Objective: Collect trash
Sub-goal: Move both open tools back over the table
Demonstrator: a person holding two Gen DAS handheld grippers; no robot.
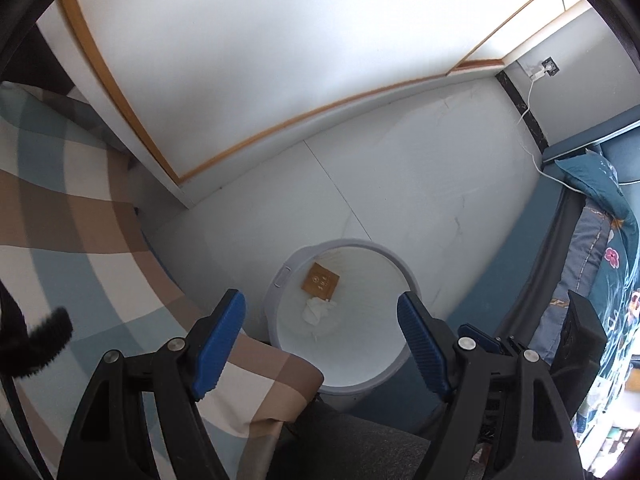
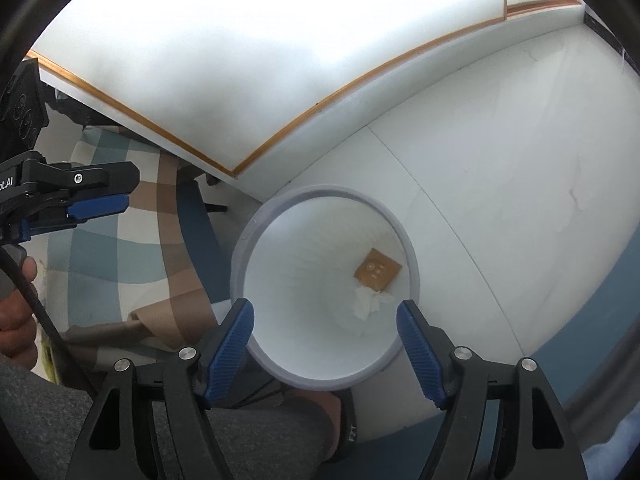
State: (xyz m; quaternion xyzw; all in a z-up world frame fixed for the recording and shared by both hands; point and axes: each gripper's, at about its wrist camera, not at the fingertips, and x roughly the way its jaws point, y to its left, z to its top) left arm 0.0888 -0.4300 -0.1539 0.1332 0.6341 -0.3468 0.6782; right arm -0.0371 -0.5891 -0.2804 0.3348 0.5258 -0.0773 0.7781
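Note:
A round grey waste bin [image 1: 276, 280] [image 2: 240, 256] with a white liner stands on the pale floor. Inside it lie a small brown square packet [image 1: 320, 282] [image 2: 377, 273] and a crumpled white tissue [image 1: 319, 312] [image 2: 370, 303]. My left gripper [image 1: 322, 316] hangs above the bin, open, with nothing between its blue pads. My right gripper [image 2: 325, 322] is also over the bin's mouth, open and empty. In the right wrist view the left gripper's fingers [image 2: 98, 205] show from the side at the left edge, held by a person's hand [image 2: 18, 304].
A checked brown, blue and white cloth [image 1: 80, 216] [image 2: 120, 256] drapes beside the bin on the left. A white panel with a wooden edge [image 1: 248, 136] leans behind. At the right are a blue bed with floral bedding [image 1: 608, 264] and a white cable [image 1: 528, 112]. A grey trouser leg [image 2: 240, 432] is below.

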